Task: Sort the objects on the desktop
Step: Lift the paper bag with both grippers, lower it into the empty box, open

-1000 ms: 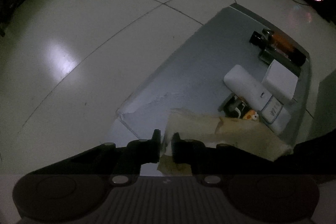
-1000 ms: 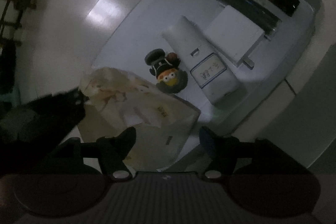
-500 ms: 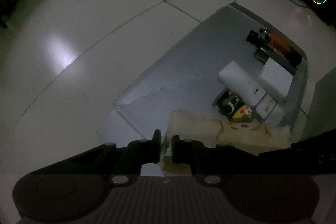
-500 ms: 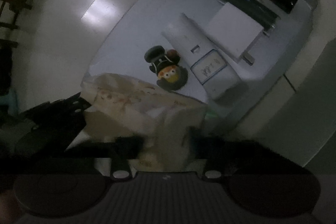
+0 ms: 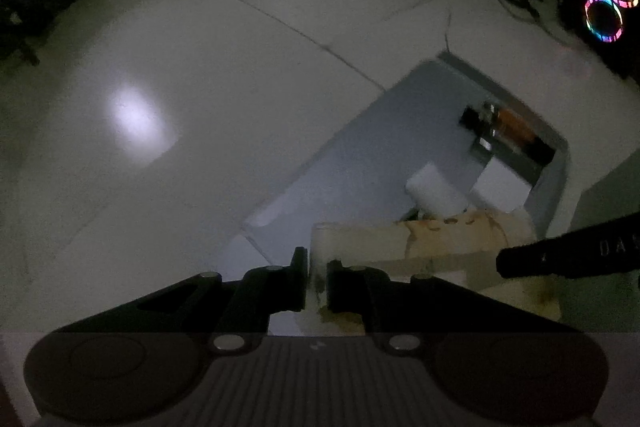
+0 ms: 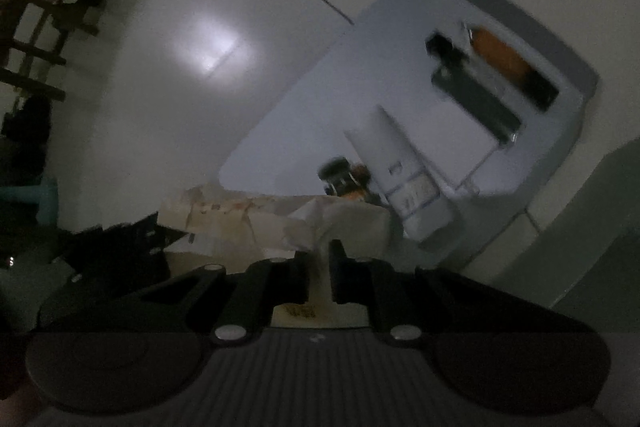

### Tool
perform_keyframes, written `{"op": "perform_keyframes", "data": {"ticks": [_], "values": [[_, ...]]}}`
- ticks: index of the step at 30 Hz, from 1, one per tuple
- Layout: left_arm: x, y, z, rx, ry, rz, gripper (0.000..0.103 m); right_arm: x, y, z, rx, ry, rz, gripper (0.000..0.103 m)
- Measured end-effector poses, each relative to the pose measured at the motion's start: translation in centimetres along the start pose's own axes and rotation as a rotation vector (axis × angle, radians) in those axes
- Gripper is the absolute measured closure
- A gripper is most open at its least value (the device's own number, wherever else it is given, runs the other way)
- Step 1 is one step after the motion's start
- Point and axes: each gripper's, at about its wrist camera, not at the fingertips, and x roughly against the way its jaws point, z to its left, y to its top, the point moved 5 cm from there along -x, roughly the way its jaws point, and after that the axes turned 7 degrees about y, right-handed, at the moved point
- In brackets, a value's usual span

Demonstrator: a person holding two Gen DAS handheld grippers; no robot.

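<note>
A crumpled beige paper bag [image 5: 420, 247] [image 6: 256, 223] hangs between both grippers above a grey mat [image 5: 380, 155] [image 6: 352, 87]. My left gripper [image 5: 317, 267] is shut on one edge of the bag. My right gripper [image 6: 319, 267] is shut on the opposite edge. On the mat lie a white cylinder [image 6: 396, 163], a small duck figure [image 6: 346, 181], a white box [image 6: 452, 131], a dark bar [image 6: 476, 103] and an orange and black tube [image 6: 508, 63]. The bag partly hides the duck figure.
The mat lies on a pale glossy tiled floor [image 5: 180, 107]. Dark furniture [image 6: 36, 27] stands at the left. Cables and glowing coloured rings [image 5: 604, 15] are at the far right. A grey-green surface [image 6: 592, 227] borders the mat at the right.
My right gripper has closed on the bag's edge; it was open one second ago. Both grippers have risen with the bag, so the mat looks smaller and farther.
</note>
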Motion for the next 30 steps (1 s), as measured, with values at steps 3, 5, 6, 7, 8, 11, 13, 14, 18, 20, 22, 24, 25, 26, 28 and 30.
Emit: {"op": "perform_keyframes", "data": {"ticks": [3, 5, 6, 7, 8, 11, 13, 14, 18, 20, 22, 24, 25, 26, 28, 30], "values": [[2.9, 0.8, -0.2, 0.030, 0.019, -0.010, 0.095, 3.2, 0.5, 1.2, 0.041, 0.011, -0.012, 0.093], [5.2, 1.2, -0.8, 0.051, 0.029, -0.017, 0.095, 5.7, 0.5, 1.8, 0.069, 0.013, -0.020, 0.093], [6.4, 1.3, -1.2, 0.062, 0.033, -0.021, 0.095, 6.9, 0.5, 2.0, 0.083, 0.013, -0.024, 0.093], [7.6, 1.4, -1.7, 0.074, 0.037, -0.024, 0.095, 8.0, 0.5, 2.0, 0.100, 0.009, -0.023, 0.093], [8.8, 1.5, -2.2, 0.087, 0.040, -0.029, 0.095, 9.1, 0.4, 1.9, 0.116, 0.006, -0.023, 0.093], [11.8, 1.6, -4.0, 0.147, 0.047, -0.040, 0.096, 12.3, 0.2, 1.8, 0.166, -0.005, -0.022, 0.093], [13.8, 1.4, -5.5, 0.198, 0.052, -0.045, 0.095, 14.4, 0.1, 1.7, 0.199, -0.012, -0.021, 0.093], [14.6, 1.2, -6.3, 0.222, 0.058, -0.046, 0.095, 15.5, 0.1, 1.6, 0.216, -0.016, -0.021, 0.093], [17.0, 0.0, -9.2, 0.331, 0.067, -0.054, 0.095, 18.4, -0.8, 0.5, 0.277, -0.037, 0.000, 0.094], [17.6, -0.9, -10.6, 0.389, 0.071, -0.041, 0.095, 19.4, -1.3, -0.3, 0.307, -0.050, 0.012, 0.094], [17.7, -2.0, -12.3, 0.442, 0.077, -0.019, 0.095, 20.0, -1.9, -1.3, 0.322, -0.062, 0.033, 0.094], [17.4, -3.2, -14.0, 0.512, 0.086, 0.009, 0.095, 20.4, -2.6, -2.4, 0.350, -0.074, 0.055, 0.094], [17.3, -3.9, -14.7, 0.546, 0.091, 0.022, 0.095, 20.5, -2.9, -2.9, 0.367, -0.081, 0.065, 0.094], [17.1, -4.5, -15.5, 0.576, 0.100, 0.036, 0.096, 20.5, -3.3, -3.5, 0.383, -0.086, 0.074, 0.094], [16.7, -5.8, -16.9, 0.624, 0.120, 0.061, 0.095, 20.0, -3.7, -5.0, 0.404, -0.080, 0.091, 0.094], [16.0, -6.9, -18.3, 0.651, 0.128, 0.080, 0.096, 19.5, -4.2, -6.4, 0.424, -0.074, 0.107, 0.094]]}}
